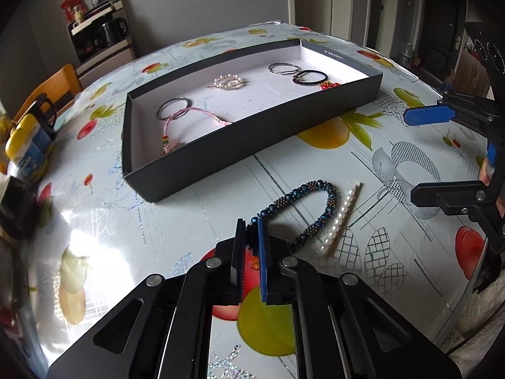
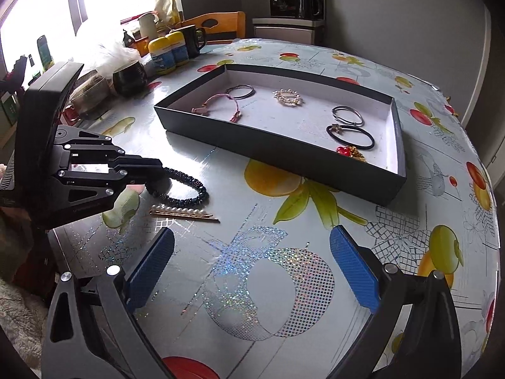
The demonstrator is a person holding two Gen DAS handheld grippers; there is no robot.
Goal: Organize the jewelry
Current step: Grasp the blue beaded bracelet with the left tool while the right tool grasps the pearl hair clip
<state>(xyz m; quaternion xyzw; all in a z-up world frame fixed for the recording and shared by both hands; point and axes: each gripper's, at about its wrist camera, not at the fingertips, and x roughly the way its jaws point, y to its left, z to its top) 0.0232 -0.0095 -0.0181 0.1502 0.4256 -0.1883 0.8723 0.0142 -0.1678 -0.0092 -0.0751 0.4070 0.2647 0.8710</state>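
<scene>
A blue beaded bracelet (image 1: pixel 315 221) lies on the fruit-print tablecloth, and my left gripper (image 1: pixel 251 225) is shut on its near end. The right wrist view shows the same grip (image 2: pixel 154 173) on the bracelet (image 2: pixel 192 197). Beside the bracelet lies a pearl hairpin (image 1: pixel 339 221) (image 2: pixel 183 212). My right gripper (image 2: pixel 252 233) hangs open above bare cloth with nothing between its fingers; the left wrist view shows it (image 1: pixel 413 156) at the right. Beyond them, a shallow black box (image 1: pixel 252 139) (image 2: pixel 284 154) holds silver rings, a pink cord bracelet, a pearl brooch and a black hair tie.
Yellow-lidded jars (image 2: pixel 170 52), dark mugs (image 2: pixel 129 77) and other clutter crowd the table's window side. A wooden chair (image 2: pixel 217 25) and a cabinet with a coffee machine (image 2: pixel 295 0) stand behind the table. The table edge curves close on the right.
</scene>
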